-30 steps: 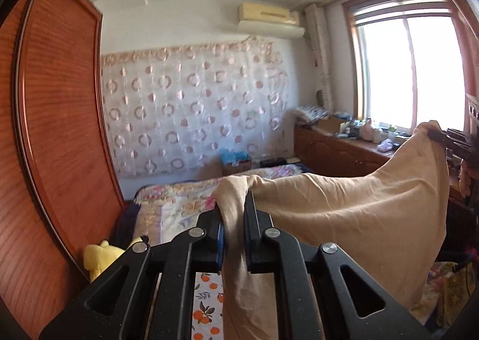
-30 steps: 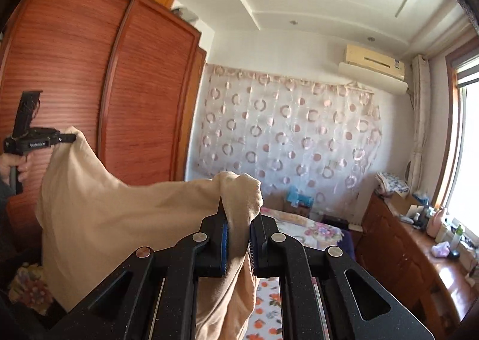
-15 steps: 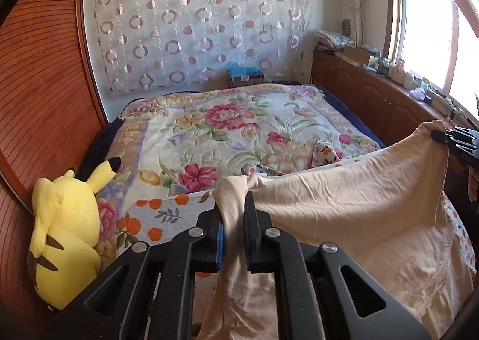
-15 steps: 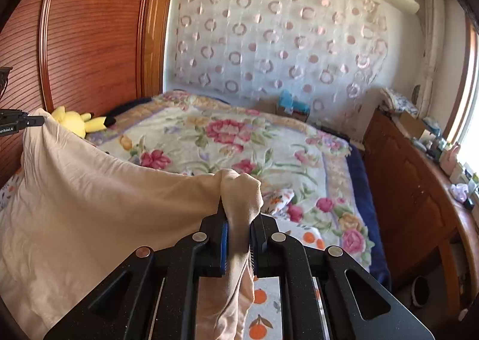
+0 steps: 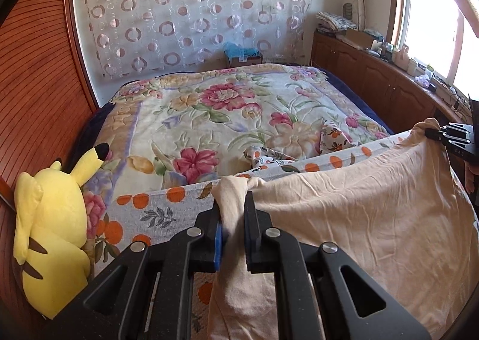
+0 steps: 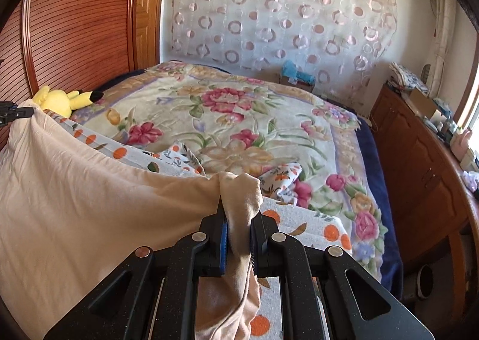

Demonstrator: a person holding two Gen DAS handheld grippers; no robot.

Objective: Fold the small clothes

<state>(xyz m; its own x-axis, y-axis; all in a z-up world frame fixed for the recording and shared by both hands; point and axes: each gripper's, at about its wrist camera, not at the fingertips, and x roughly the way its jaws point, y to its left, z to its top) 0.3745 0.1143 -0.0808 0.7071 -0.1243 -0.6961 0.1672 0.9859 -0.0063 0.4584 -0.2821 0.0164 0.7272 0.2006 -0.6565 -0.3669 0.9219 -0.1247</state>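
Note:
A beige garment (image 5: 359,220) (image 6: 89,205) hangs stretched between my two grippers over the near end of the bed. My left gripper (image 5: 232,208) is shut on one bunched corner of it. My right gripper (image 6: 239,214) is shut on the opposite corner. In the left wrist view the right gripper (image 5: 449,137) shows at the far right edge, pinching the cloth. In the right wrist view the left gripper (image 6: 15,112) shows at the far left edge. The garment's lower part drapes down below both sets of jaws and hides what lies under it.
A white cloth with orange fruit print (image 5: 143,208) (image 6: 314,226) covers the near end of the bed, on a floral blanket (image 5: 224,106). A yellow plush toy (image 5: 51,229) leans at the left by the wooden wardrobe (image 5: 36,94). Crumpled printed clothes (image 5: 332,136) lie mid-bed. Low wooden cabinets (image 6: 419,166) line the right.
Both grippers have come down and tilted toward the bed, carrying the stretched beige garment from up in the air to just above the orange-print cloth. Both grips stayed shut.

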